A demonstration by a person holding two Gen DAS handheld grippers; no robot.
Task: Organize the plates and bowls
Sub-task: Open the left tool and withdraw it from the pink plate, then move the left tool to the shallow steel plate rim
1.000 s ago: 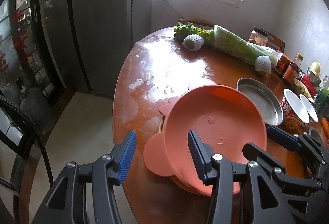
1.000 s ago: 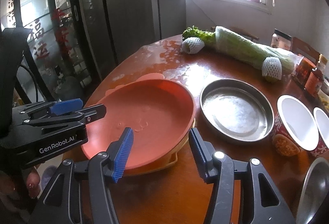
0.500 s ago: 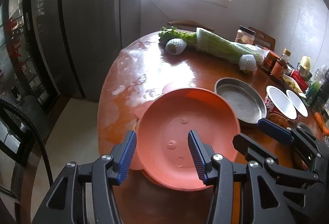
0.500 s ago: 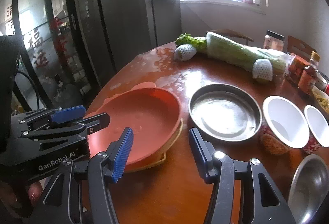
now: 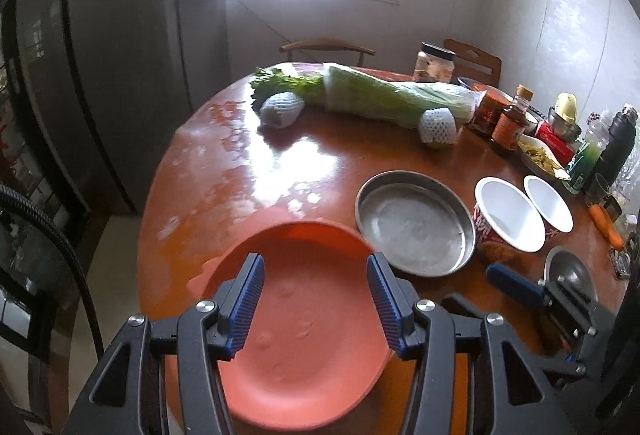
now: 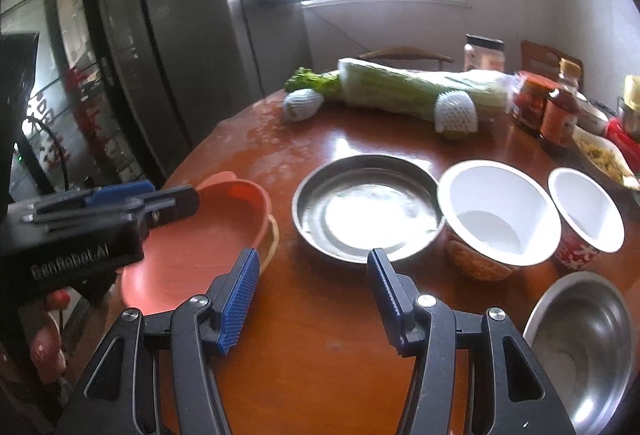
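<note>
A salmon-pink plate with small ears (image 5: 304,335) lies at the near left edge of the round wooden table, on a yellowish plate whose rim shows in the right wrist view (image 6: 274,235). My left gripper (image 5: 315,301) is open and hovers above the pink plate (image 6: 192,259). A steel pan (image 5: 414,223) (image 6: 366,211) sits to its right. Two white paper bowls (image 6: 494,217) (image 6: 586,213) stand further right. A steel bowl (image 6: 580,351) is at the near right. My right gripper (image 6: 312,297) is open and empty over bare table in front of the steel pan.
Wrapped celery and cabbage (image 5: 384,99) and two net-wrapped fruits (image 5: 280,109) lie at the far side. Jars, sauce bottles and a snack bag (image 5: 508,123) crowd the right edge. A dark fridge (image 6: 168,55) stands left. Chairs stand behind the table.
Both grippers have pulled back and risen, so more of the table shows. The pink plate, tilted up a second ago, now lies flat on the yellowish plate.
</note>
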